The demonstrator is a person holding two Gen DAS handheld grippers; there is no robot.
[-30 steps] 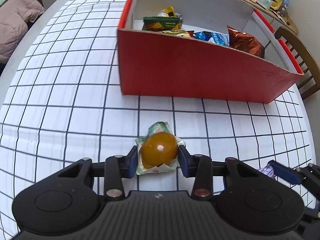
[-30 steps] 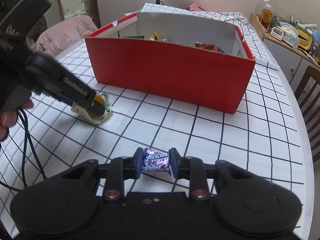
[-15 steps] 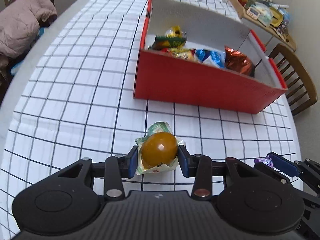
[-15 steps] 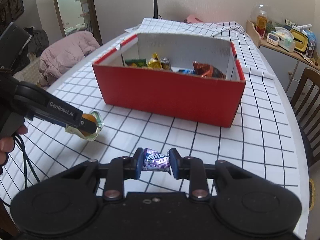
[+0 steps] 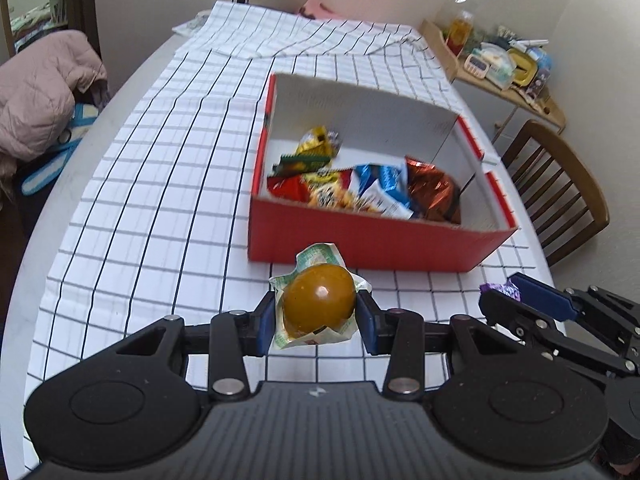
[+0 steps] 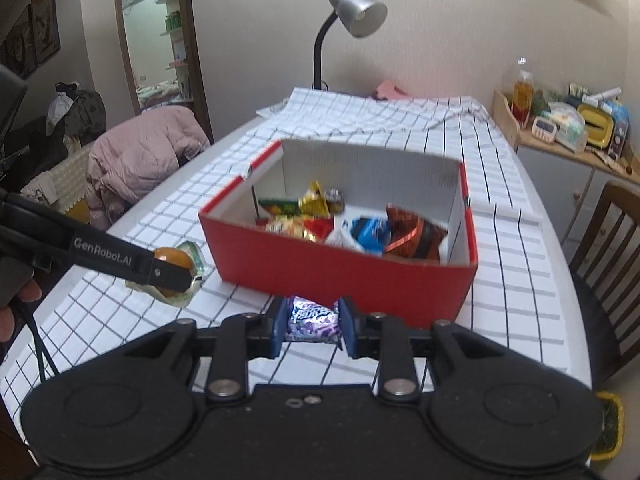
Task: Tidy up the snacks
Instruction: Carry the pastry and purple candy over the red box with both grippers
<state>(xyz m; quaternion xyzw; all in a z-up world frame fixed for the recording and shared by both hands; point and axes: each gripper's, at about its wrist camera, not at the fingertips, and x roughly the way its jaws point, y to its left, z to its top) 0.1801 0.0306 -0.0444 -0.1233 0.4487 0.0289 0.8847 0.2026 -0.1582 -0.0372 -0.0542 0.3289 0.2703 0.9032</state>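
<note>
Between the blue pads of the left gripper (image 5: 316, 322) sits a wrapped brown egg (image 5: 319, 303) — the jaws are part-way closed on its two sides, with the crinkled clear-and-green wrapper bunched around it. It hangs in the air just short of the red box's (image 5: 372, 246) near wall. I'd judge it smooth, rounded and fairly firm but crushable, so it could squirt out of a hard pinch; the widest part of the belly, where the pads now press, looks the safest hold, since the loose wrapper alone would slip.

The right gripper (image 6: 313, 326) is closed down tight on a small purple candy (image 6: 312, 318), clamped across its short sides. That one reads as light and a little soft, its foil slick; a grip across the body, not the twisted ends, seems right. It too is held off the worktop (image 6: 516, 280), just before the box's near wall and to the right of the egg.

Inside the box lie several snack packets (image 5: 360, 190) crowded toward its near side; the far part of its floor is bare — the likelier place to drop both.
</note>
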